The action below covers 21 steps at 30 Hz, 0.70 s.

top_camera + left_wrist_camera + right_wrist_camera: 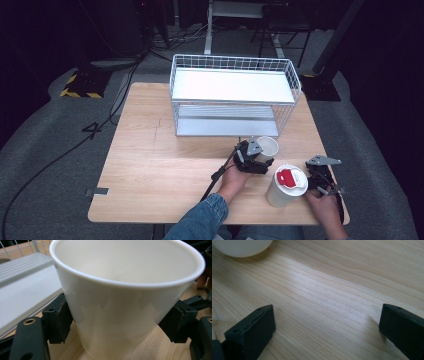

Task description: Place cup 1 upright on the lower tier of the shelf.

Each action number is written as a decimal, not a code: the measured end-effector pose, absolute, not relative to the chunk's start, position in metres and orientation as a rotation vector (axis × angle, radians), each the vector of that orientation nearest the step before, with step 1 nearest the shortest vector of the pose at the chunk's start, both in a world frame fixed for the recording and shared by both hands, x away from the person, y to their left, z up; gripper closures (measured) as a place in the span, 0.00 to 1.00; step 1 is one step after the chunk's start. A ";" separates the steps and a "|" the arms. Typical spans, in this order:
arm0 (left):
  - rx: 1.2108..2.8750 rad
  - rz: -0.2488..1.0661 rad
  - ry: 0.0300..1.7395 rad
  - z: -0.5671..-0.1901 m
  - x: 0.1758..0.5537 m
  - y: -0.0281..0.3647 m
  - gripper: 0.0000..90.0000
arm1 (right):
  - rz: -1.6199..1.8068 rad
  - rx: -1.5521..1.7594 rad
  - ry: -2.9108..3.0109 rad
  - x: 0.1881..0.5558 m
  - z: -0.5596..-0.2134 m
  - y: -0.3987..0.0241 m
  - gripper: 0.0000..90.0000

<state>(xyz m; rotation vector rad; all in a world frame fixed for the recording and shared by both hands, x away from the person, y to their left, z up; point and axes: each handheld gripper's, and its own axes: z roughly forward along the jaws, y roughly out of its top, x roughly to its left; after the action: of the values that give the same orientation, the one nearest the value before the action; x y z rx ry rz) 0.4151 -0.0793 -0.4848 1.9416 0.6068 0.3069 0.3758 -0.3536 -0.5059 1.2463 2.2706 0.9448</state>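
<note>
Clamped on the open white cup low on its wall, the left gripper should squeeze lightly and lift straight up so the thin wall does not buckle; the cup stands just in front of the wire rack. Right of the cup, past the lidded cup, the right gripper rests low over the table, jaws apart and empty.

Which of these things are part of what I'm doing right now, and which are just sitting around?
In the job:
- open white cup, clamped between the left gripper pads
- left gripper

Just lying about:
- lidded white cup with red tab, standing by the open right gripper
- white wire rack at the back of the table
</note>
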 end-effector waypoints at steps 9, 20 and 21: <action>1.928 0.296 0.583 -0.464 0.406 -0.072 0.25 | 0.945 1.246 2.270 0.376 -0.506 -0.354 0.00; 1.923 0.302 0.609 -0.443 0.403 -0.058 0.25 | 0.945 1.246 2.270 0.376 -0.506 -0.354 0.00; 1.923 0.302 0.609 -0.443 0.403 -0.058 0.25 | 0.945 1.246 2.270 0.376 -0.506 -0.354 0.00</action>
<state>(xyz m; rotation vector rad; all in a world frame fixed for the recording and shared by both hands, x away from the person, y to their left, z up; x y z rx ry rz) 0.4035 -0.0585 -0.4434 1.9232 0.6086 0.3023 0.3758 -0.3536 -0.5059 1.2462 2.2703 0.9448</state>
